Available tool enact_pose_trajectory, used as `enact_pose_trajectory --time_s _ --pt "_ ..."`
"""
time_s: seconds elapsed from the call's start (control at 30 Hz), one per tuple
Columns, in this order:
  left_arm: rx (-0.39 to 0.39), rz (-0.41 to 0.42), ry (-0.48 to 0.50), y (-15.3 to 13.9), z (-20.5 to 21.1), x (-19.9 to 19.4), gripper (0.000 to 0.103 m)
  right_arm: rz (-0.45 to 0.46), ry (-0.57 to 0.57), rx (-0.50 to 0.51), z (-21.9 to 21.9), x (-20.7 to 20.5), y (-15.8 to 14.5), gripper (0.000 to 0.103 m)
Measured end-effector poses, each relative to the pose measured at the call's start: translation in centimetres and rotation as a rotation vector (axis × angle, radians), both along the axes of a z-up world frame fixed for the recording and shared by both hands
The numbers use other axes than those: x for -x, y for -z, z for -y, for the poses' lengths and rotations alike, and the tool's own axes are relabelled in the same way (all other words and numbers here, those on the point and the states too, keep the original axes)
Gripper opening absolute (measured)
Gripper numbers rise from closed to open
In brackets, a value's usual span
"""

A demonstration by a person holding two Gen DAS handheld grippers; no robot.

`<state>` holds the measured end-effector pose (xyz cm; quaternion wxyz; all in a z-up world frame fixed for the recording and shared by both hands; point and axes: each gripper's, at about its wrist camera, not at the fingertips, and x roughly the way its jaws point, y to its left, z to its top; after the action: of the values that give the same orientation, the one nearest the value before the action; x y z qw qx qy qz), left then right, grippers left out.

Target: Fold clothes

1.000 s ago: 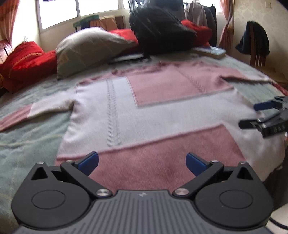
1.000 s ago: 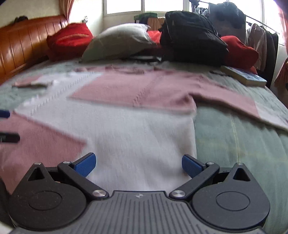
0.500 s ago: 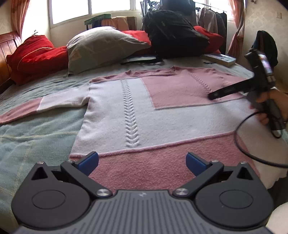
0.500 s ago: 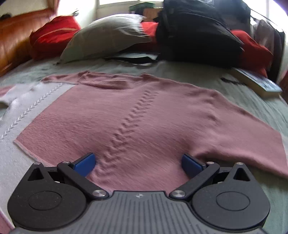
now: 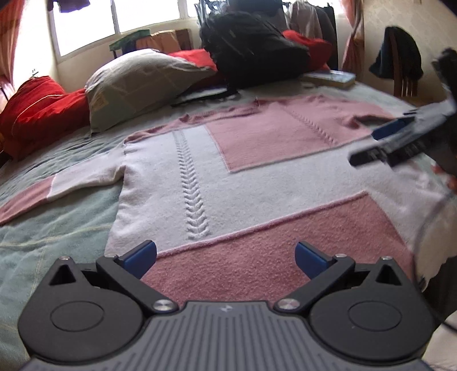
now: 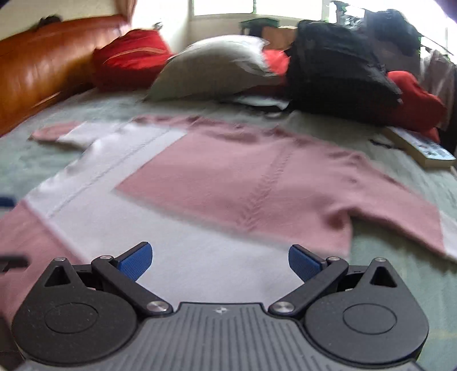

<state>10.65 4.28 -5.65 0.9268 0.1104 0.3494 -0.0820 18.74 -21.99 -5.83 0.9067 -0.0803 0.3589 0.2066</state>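
Home bedroom, bed (image 5: 57, 228), pillows (image 5: 142, 82), wooden headboard (image 6: 42, 74), hanging clothes (image 5: 311, 17)

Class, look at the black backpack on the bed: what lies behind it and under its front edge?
Behind the black backpack red cushions show at both sides, with hanging clothes further back. A flat dark item pokes out from under its front edge; the rest is covered.

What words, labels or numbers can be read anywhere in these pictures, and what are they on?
No text can be read.
Book on the bed: cover print is too blurred to read.
Left gripper and right gripper: each body bears only a small emblem, no letters.
Sweater: no label shows.
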Motion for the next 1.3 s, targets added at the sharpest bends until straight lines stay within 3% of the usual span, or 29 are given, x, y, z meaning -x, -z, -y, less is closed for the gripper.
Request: enact_pose_trajectory --time_s 0.1,0.23,0.3,0.5,0.67,0.87,1.07,1.3 --pt "-0.051 -0.019 0.019 1.5 0.4 -0.2 0.102 -0.022 0.023 0.066 0.1 1.9 1.7 0.103" --pt "0.045 -0.029 -0.013 2.3 -0.7 0.5 0.102 -0.002 0.049 0.04 2.0 5.4 2.4 0.103" --pt "0.057 -0.033 -0.026 2.3 -1.1 1.0 0.102 0.002 0.059 0.034 2.7 6.9 2.5 0.103" --pt "-0.025 -0.049 -0.006 1.9 -0.1 3.5 0.102 0.055 0.076 0.026 3.2 10.3 3.1 0.103" --pt "-0.081 -0.093 0.055 1.7 1.2 5.4 0.102 0.075 0.074 0.051 2.7 10.9 3.2 0.103" --pt "-0.076 0.001 0.153 0.2 3.7 6.4 0.102 0.076 0.071 0.049 2.8 11.2 3.4 0.103" --pt "-0.038 -0.076 0.138 3.1 4.8 5.4 0.102 0.074 0.087 0.061 2.4 11.3 3.5 0.103" --pt "-0.095 -0.093 0.147 2.8 4.3 8.1 0.102 0.079 0.093 0.048 2.6 11.6 3.6 0.103"
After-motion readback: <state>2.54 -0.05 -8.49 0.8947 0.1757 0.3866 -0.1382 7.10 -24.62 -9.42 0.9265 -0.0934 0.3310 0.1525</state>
